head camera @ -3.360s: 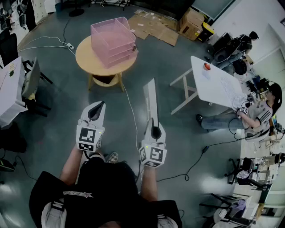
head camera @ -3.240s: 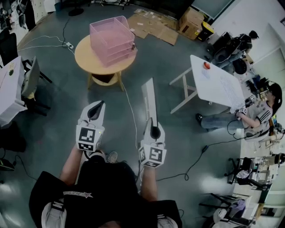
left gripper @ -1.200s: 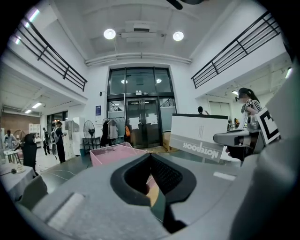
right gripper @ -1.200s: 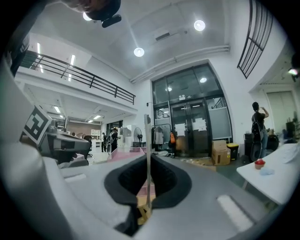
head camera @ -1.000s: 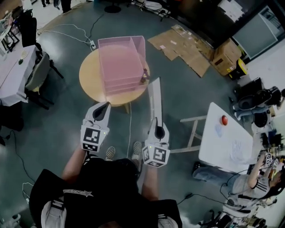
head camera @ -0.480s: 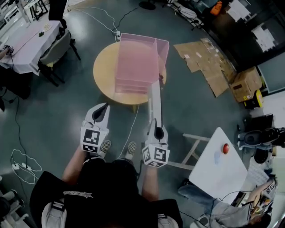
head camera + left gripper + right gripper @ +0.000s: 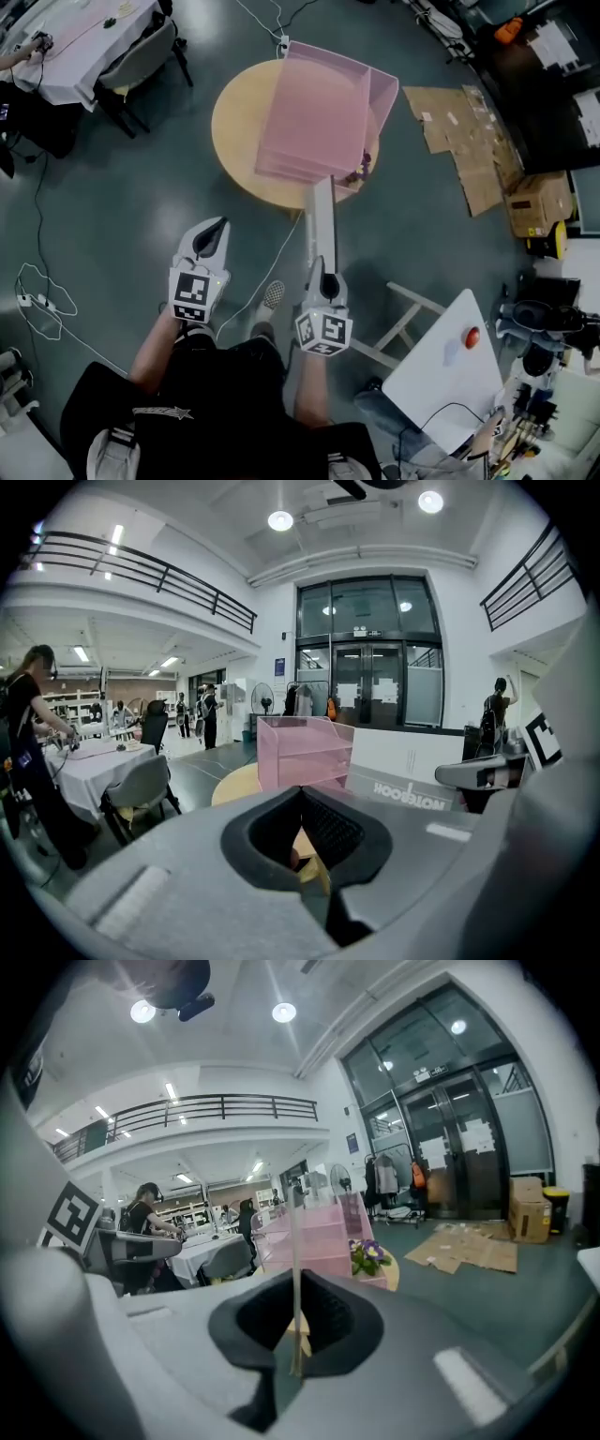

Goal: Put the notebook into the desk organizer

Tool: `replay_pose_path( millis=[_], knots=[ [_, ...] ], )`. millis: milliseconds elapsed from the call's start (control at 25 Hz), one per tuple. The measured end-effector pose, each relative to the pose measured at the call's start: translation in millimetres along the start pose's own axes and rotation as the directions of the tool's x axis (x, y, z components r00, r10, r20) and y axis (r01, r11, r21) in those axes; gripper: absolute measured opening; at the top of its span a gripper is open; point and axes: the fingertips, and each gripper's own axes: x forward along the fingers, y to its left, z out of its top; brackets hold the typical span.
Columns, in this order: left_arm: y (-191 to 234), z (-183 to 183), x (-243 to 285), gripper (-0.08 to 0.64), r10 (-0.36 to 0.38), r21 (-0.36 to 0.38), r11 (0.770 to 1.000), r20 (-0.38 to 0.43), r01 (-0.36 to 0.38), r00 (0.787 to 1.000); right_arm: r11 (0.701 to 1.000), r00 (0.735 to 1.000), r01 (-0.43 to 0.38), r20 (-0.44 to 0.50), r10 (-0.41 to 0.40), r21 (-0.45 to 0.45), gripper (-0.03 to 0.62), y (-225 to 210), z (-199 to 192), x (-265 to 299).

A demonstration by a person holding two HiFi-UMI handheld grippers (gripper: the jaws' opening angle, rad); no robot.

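The pink desk organizer (image 7: 319, 112) stands on a round wooden table (image 7: 236, 122). My right gripper (image 7: 323, 278) is shut on the white notebook (image 7: 321, 220), which stands on edge and points at the organizer, its far end over the table's near rim. In the right gripper view the notebook (image 7: 294, 1269) is a thin upright line between the jaws of the right gripper (image 7: 295, 1358), with the organizer (image 7: 319, 1237) beyond. My left gripper (image 7: 212, 232) hangs left of it, shut and empty. The left gripper view shows the left gripper (image 7: 319, 878), the organizer (image 7: 305, 750) and the notebook's cover (image 7: 412, 782).
A small potted flower (image 7: 364, 167) sits at the organizer's right on the table. Cardboard sheets (image 7: 469, 150) and a box (image 7: 539, 202) lie to the right. A white table (image 7: 441, 375) with a red object (image 7: 471, 337) stands lower right. A cable (image 7: 267, 281) crosses the floor.
The table and organizer have come much nearer and lower in the head view. The notebook's far end now reaches the table's rim. Both grippers keep their state.
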Motion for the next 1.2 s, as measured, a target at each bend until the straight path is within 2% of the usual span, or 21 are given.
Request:
replay_pose_path(
  millis=[160, 360, 440, 520, 600, 720, 800, 880, 960, 1040, 1200],
  knots=[
    [1, -20, 6, 0.009, 0.013, -0.012, 1.000, -0.032, -0.013, 0.999, 0.999, 0.999, -0.022, -0.048, 0.024, 0.041, 0.012, -1, -27, 9],
    [-1, -47, 16, 0.011, 0.012, -0.026, 1.000, -0.076, -0.014, 0.997, 0.987, 0.994, -0.040, -0.092, 0.055, 0.158, 0.012, -5, -61, 25],
    [0, -58, 20, 0.011, 0.015, -0.033, 0.999, -0.092, -0.018, 0.996, 0.969, 0.993, -0.049, -0.096, 0.075, 0.242, 0.012, -7, -72, 32],
    [0, -68, 25, 0.010, 0.013, -0.038, 0.999, -0.107, -0.017, 0.994, 0.936, 0.991, -0.063, -0.093, 0.101, 0.346, 0.012, -9, -84, 38],
    [1, -78, 31, 0.010, 0.008, -0.039, 0.999, -0.121, -0.012, 0.993, 0.887, 0.989, -0.074, -0.083, 0.125, 0.456, 0.012, -11, -95, 45],
    [3, -91, 40, 0.010, 0.004, -0.040, 0.999, -0.139, -0.010, 0.990, 0.782, 0.987, -0.088, -0.053, 0.152, 0.617, 0.012, -15, -108, 56],
    [4, -101, 43, 0.010, 0.005, -0.041, 0.999, -0.153, -0.011, 0.988, 0.691, 0.983, -0.117, -0.015, 0.181, 0.713, 0.012, -14, -115, 63],
    [4, -111, 46, 0.009, 0.003, -0.043, 0.999, -0.169, -0.010, 0.986, 0.587, 0.977, -0.156, 0.035, 0.211, 0.795, 0.012, -13, -120, 72],
    [2, -121, 50, 0.010, -0.002, -0.047, 0.999, -0.186, -0.007, 0.983, 0.503, 0.972, -0.175, 0.067, 0.224, 0.846, 0.012, -15, -128, 79],
    [1, -129, 54, 0.010, -0.006, -0.051, 0.999, -0.200, -0.004, 0.980, 0.447, 0.970, -0.183, 0.088, 0.226, 0.876, 0.012, -18, -134, 86],
    [1, -141, 61, 0.011, -0.012, -0.055, 0.999, -0.222, -0.001, 0.975, 0.369, 0.969, -0.189, 0.111, 0.223, 0.910, 0.012, -21, -143, 96]
  ],
)
